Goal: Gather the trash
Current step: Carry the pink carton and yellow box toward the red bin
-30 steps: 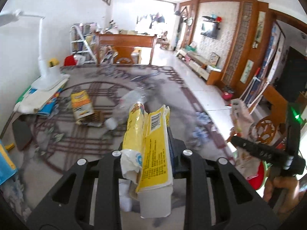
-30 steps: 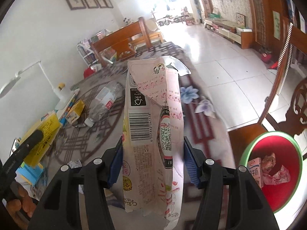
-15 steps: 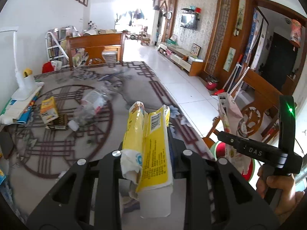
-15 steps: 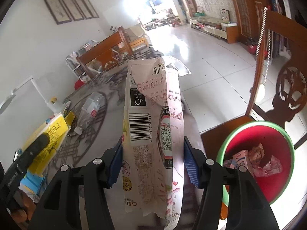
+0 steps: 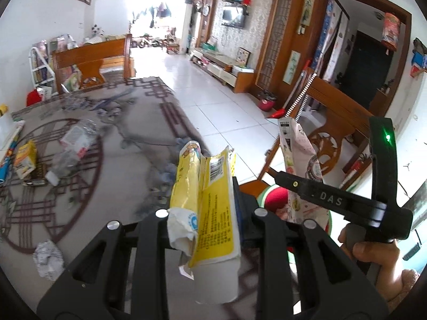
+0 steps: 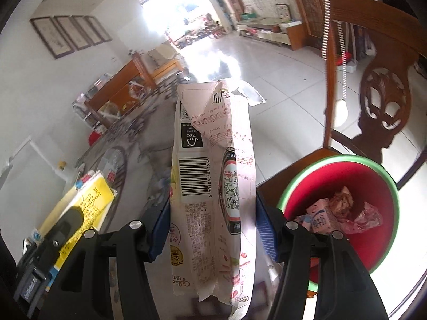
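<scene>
Left wrist view: looks forward and down along its fingers over the patterned table [image 5: 128, 165].
Right wrist view: same tilt, close above the red bin [image 6: 379, 176].
Shared: table, bin [image 5: 276, 198], both held wrappers.

A wall-mounted television [image 5: 233, 17] hangs above a low cabinet [image 5: 226, 66]; near that cabinet, a broom [image 5: 293, 90] leans on wooden panelling.

A crumpled yellow wrapper [image 5: 210, 200] is standing upright, left of the red, green-rimmed bin [image 6: 384, 176]. A pink printed wrapper [image 6: 213, 186] is standing upright just beside the bin, which is holding pink scraps [image 6: 344, 210].
</scene>
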`<state>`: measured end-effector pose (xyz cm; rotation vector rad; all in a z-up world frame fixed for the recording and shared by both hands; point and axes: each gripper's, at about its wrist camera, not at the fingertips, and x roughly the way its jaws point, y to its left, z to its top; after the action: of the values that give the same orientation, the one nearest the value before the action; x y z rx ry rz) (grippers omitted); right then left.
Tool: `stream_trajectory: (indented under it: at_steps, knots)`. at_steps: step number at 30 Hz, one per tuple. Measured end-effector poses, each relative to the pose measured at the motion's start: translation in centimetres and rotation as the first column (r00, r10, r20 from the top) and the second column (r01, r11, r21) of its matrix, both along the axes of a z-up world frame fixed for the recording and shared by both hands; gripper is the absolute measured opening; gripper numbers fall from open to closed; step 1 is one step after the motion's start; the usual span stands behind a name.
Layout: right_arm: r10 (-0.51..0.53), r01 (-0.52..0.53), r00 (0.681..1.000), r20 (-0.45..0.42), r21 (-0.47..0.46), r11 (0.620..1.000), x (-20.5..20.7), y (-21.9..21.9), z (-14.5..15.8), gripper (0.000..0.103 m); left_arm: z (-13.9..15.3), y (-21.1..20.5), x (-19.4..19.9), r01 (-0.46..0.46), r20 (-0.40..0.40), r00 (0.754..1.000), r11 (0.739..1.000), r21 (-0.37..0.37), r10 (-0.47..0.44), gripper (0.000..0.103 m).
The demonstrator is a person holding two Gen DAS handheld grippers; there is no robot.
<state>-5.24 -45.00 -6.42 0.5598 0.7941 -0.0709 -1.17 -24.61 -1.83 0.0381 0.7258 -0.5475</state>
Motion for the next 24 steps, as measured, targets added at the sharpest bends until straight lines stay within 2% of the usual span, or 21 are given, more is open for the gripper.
stream_trajectory:
  at_steps: [6, 10, 15, 21, 24]
  knots:
    - [-0.113, 0.114, 0.993, -0.015, 0.020, 0.993, -1.3, -3.8, -0.3, 0.056, -1.0, -2.8, 0.1, 0.063, -0.035, 0.997, 0.998, -0.003, -0.063, 0.026]
    - [-0.226, 0.226, 0.974, -0.019, 0.005, 0.974, -2.7, -7.0, -0.3, 0.056, -1.7, -5.2, 0.1, 0.116, -0.059, 0.992, 0.993, -0.003, -0.116, 0.026]
    - [-0.320, 0.321, 0.947, -0.038, 0.028, 0.947, -4.2, -9.8, -0.9, 0.056, -2.7, -9.4, -0.4, 0.203, -0.084, 0.976, 0.979, 0.015, -0.201, 0.026]
    - [-0.379, 0.380, 0.923, -0.060, 0.001, 0.925, -4.8, -11.5, -1.2, 0.056, -3.7, -13.4, -1.7, 0.294, -0.083, 0.954, 0.955, 0.049, -0.289, 0.026]
    - [-0.394, 0.394, 0.917, -0.067, -0.010, 0.919, -5.1, -11.9, -1.4, 0.056, -4.0, -14.5, -1.9, 0.310, -0.088, 0.948, 0.949, 0.058, -0.305, 0.026]
